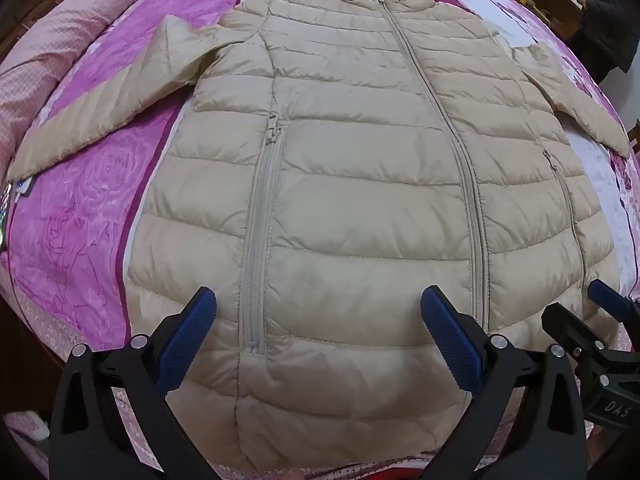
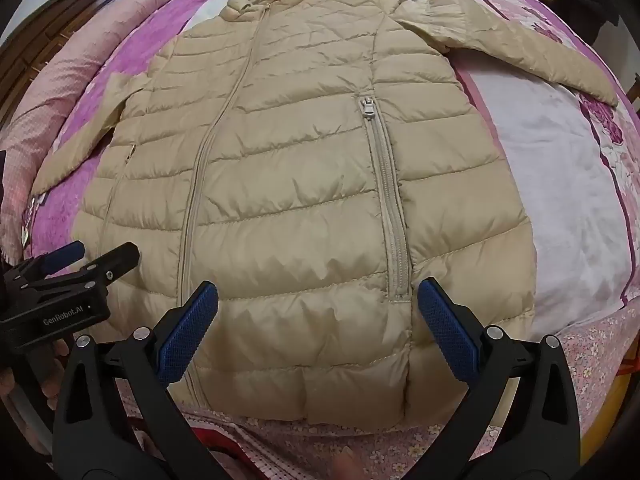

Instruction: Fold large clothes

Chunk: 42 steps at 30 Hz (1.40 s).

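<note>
The beige puffer jacket point(image 1: 340, 184) lies flat, zipped, sleeves splayed on the pink bed point(image 1: 80, 216), ready for folding, so the left hand-held gripper point(image 1: 318, 312) and right hand-held gripper point(image 2: 318, 306) hover spread wide, empty, above its near hem.

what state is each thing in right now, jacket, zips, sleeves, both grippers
jacket: spread flat, front up, unfolded
main zip: closed
pocket zip: closed
sleeves: angled out to the sides, not folded
left gripper: open, above the hem, holding nothing
right gripper: open, above the hem, holding nothing
</note>
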Motion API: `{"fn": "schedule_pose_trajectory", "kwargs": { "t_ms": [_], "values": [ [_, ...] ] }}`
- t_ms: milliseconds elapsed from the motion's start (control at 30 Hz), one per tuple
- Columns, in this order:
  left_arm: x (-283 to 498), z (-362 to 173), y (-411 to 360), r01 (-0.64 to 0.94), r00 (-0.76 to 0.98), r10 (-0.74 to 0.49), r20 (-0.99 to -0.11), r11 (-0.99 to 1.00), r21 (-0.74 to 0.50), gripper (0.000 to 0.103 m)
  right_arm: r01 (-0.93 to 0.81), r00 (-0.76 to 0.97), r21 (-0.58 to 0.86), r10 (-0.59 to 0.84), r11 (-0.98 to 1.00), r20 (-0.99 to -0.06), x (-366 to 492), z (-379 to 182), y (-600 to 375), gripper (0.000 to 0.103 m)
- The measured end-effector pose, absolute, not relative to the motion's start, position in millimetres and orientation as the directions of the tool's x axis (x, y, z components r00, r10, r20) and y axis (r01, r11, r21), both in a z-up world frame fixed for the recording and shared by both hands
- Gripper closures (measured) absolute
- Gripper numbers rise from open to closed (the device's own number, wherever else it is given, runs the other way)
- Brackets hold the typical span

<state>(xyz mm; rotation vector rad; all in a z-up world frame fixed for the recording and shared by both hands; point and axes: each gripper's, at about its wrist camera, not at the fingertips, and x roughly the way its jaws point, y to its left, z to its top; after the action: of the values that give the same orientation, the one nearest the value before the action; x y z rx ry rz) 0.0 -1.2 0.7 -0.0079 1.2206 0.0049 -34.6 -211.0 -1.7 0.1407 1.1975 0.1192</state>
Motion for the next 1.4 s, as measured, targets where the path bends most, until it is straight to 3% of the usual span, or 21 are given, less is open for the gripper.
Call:
{"fn": "schedule_pose_trajectory", "kwargs": {
  "t_ms": [1400],
  "values": [
    [-8.7, 3.9, 0.6, -0.006, 0.331, -0.013, -0.943, 1.0, -0.015, 0.006, -0.029, 0.344, 0.197, 0.195, 0.98, -0.919, -39.7, 0.1, -208.2, 0.003]
  ]
}}
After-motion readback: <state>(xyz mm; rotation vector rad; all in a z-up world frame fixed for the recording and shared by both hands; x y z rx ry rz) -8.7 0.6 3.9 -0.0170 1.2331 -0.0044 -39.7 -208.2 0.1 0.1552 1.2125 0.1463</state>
